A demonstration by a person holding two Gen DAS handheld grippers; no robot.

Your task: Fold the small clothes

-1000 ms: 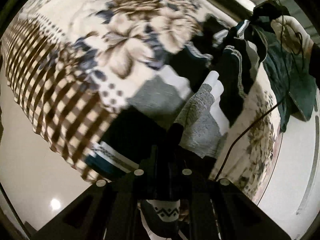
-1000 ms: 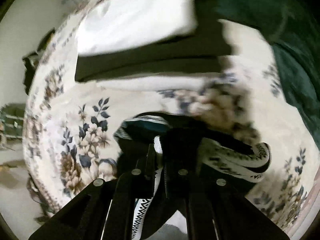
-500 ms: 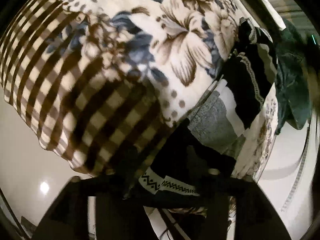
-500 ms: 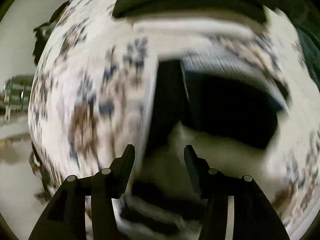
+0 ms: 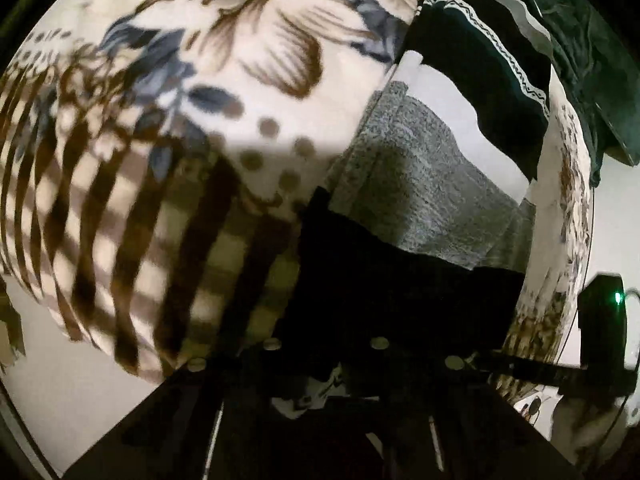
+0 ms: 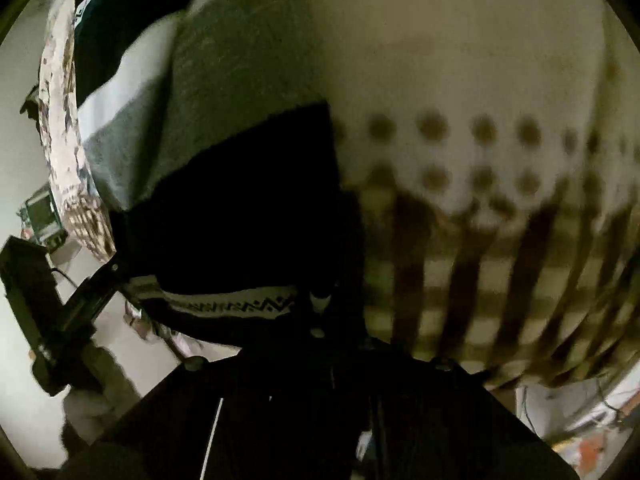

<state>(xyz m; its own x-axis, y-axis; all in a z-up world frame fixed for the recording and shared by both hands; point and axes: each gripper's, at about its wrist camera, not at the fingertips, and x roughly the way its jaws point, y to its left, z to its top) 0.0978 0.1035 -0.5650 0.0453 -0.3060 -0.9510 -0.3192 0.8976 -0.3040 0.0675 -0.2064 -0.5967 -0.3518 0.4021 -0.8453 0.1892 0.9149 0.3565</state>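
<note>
Moved in closer to the black garment (image 5: 400, 280) since half a second back, with the blur in the right view mostly gone. Seen from the left wrist: brown-checked, flowered blanket (image 5: 180, 140) on the left, draped over the bed edge. Next, the black garment lying flat at the near edge, its white zigzag band (image 5: 316, 394) bunched down at the left tongs (image 5: 326, 360), clenched on that cloth. Overlaps a grey knit piece (image 5: 420, 184). Beyond that a white piece (image 5: 460, 100), a dark piece with zigzag trim (image 5: 480, 60), and a green cloth (image 5: 592, 60) far right. Seen from the right wrist: right tongs (image 6: 316, 320) drawn together on the same garment, at the zigzag band.
</note>
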